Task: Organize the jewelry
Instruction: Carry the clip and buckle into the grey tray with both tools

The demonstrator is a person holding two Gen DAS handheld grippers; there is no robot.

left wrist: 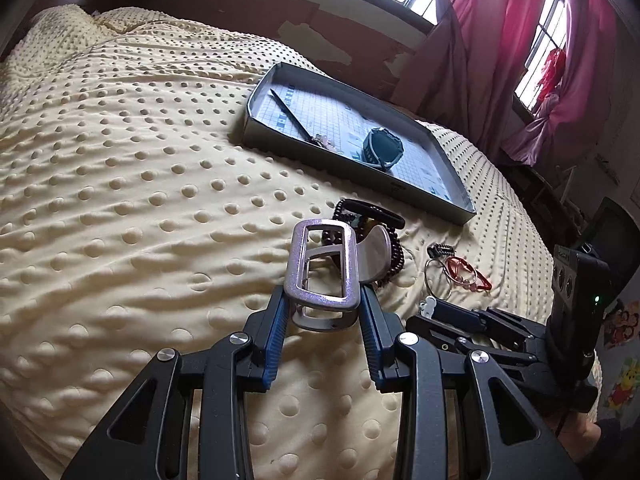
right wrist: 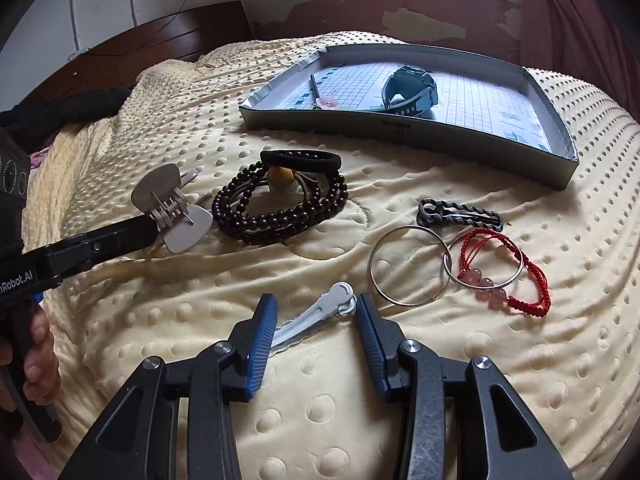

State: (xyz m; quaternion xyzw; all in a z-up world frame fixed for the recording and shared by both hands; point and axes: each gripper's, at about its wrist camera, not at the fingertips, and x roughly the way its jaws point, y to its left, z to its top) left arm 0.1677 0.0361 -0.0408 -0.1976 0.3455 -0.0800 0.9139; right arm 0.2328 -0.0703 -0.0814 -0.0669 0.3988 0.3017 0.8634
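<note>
My left gripper (left wrist: 323,300) is shut on a silver claw hair clip (left wrist: 320,272), held just above the bed. The right wrist view shows that clip (right wrist: 172,208) at the left, beside a dark bead bracelet (right wrist: 280,216). My right gripper (right wrist: 316,306) is open, its fingers either side of a flat silver hair clip (right wrist: 316,318) lying on the blanket. Further back, a grey tray (right wrist: 400,128) holds a dark watch (right wrist: 408,88) and a hair stick (right wrist: 316,88). In the left wrist view the tray (left wrist: 360,168) is ahead and to the right.
On the cream dotted blanket (right wrist: 160,300) lie a black hair tie (right wrist: 300,159), a striped snap clip (right wrist: 460,214), two metal rings (right wrist: 408,266) and a red cord bracelet (right wrist: 520,292). A hand (right wrist: 38,352) grips the left tool. A wooden headboard (right wrist: 160,36) stands behind.
</note>
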